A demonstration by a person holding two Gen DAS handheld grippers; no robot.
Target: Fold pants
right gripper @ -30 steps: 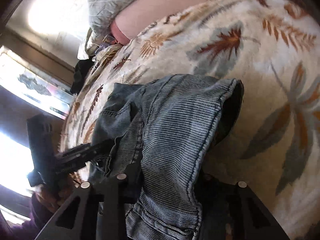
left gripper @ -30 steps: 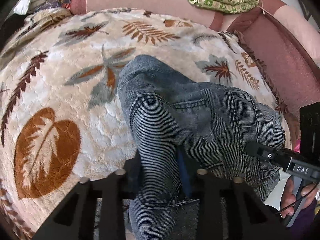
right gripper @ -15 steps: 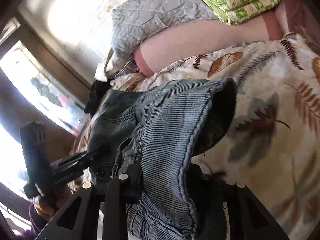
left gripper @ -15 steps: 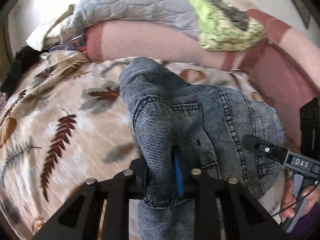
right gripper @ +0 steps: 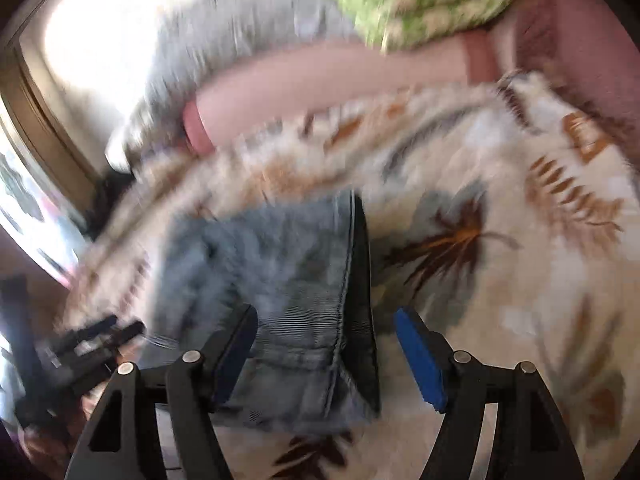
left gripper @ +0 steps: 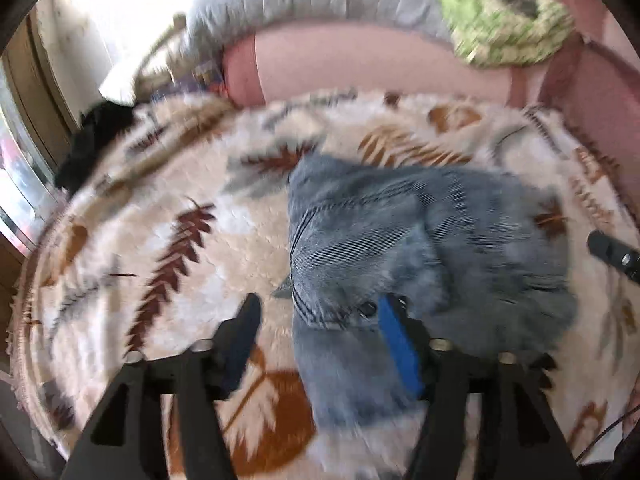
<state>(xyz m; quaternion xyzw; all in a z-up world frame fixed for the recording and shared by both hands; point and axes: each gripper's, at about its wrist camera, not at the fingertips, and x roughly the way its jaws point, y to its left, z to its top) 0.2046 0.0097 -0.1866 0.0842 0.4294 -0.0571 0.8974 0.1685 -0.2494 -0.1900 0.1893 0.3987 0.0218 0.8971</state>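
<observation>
Lying bunched on the leaf-print blanket (left gripper: 168,264) of the bed, near edge, the denim pants (left gripper: 400,240). Just been opening, both: left tool (left gripper: 320,328) spread, cloth between its fingers but unpinched; right tool (right gripper: 324,332) spread likewise over a hem. Judging the release underway: lifting clear straight, not snagging the top layer, then flattening the fold. Far off, pink bolster (left gripper: 360,64) and green bedding (left gripper: 500,20).

Pants (left gripper: 420,240) bunched on blanket (left gripper: 160,280), at center. Bolster (left gripper: 360,64) behind, at 12 o'clock, along blanket's far edge. Folded cloth (left gripper: 500,20) on bolster, at 1 o'clock. Dark garment (left gripper: 92,140) at 10 o'clock, on blanket's edge.
</observation>
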